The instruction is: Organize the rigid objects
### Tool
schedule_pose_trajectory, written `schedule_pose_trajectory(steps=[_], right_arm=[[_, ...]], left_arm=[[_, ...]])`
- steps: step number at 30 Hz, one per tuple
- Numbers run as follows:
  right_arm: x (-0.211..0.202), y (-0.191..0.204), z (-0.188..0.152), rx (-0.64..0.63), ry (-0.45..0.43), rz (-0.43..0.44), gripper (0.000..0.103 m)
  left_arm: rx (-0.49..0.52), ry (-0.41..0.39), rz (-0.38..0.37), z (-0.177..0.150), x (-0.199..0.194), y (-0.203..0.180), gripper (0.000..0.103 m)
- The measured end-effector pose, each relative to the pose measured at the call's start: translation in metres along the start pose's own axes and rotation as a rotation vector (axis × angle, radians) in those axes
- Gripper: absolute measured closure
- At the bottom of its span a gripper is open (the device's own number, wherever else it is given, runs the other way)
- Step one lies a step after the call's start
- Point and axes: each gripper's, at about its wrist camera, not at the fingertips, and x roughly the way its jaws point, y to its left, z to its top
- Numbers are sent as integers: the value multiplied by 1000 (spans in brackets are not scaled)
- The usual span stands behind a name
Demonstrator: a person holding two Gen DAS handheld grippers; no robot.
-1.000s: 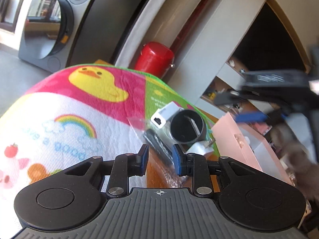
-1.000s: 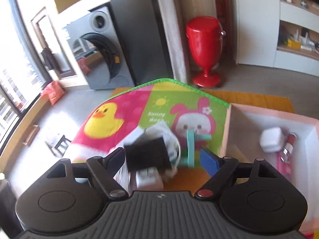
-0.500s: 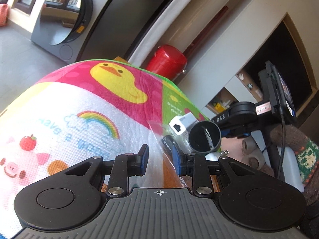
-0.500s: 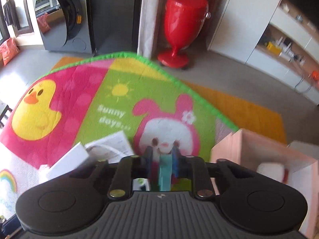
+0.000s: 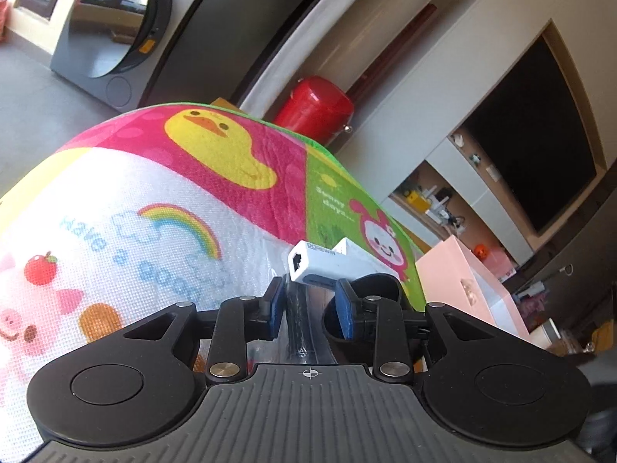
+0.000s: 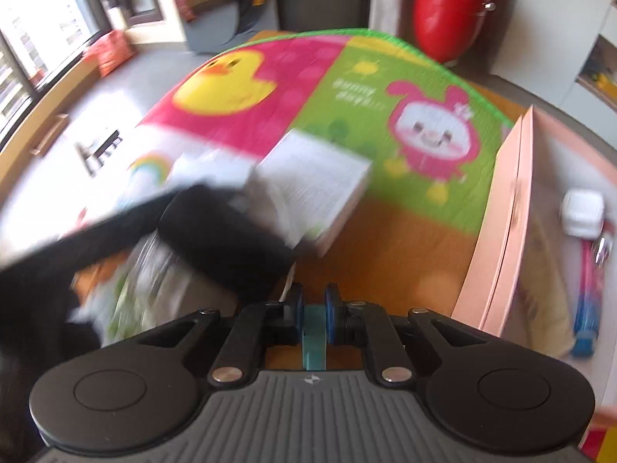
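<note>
My left gripper is open, its jaws either side of a clear plastic packet with a dark item on the cartoon mat. A white adapter and a black ring-shaped object lie just beyond it. My right gripper is shut on a teal piece, held above the wooden table near the pink box. A white booklet and a blurred black object lie to its left.
The pink box holds a white charger and a pink-blue tube; it also shows in the left wrist view. A red bin, a washing machine and shelves stand beyond the table.
My right gripper closed on the teal piece, lifted it and swung toward the pink box. My left gripper moved in low over the packet, which now sits between its jaws.
</note>
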Motion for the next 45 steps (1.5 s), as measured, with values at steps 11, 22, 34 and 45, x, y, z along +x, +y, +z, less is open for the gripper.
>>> schedule_pose_trajectory(steps=[11,22,34,45], right_arm=[[-50,-11,-119,-236,-233,-347,63],[-84,-56,-188,74,-503,-196,42],[-94,-43,-223,-63,-545,-27,30],[-66,-22,-196,-80,-475,-204,29]], left_arm=[[101,37,-194,-13,-23,-32,70],[329,77,-29,-36,-41,-82,69],[442,272,-176,-81,-26,-119,70],[342,79,197,-34,-29,-79,70]])
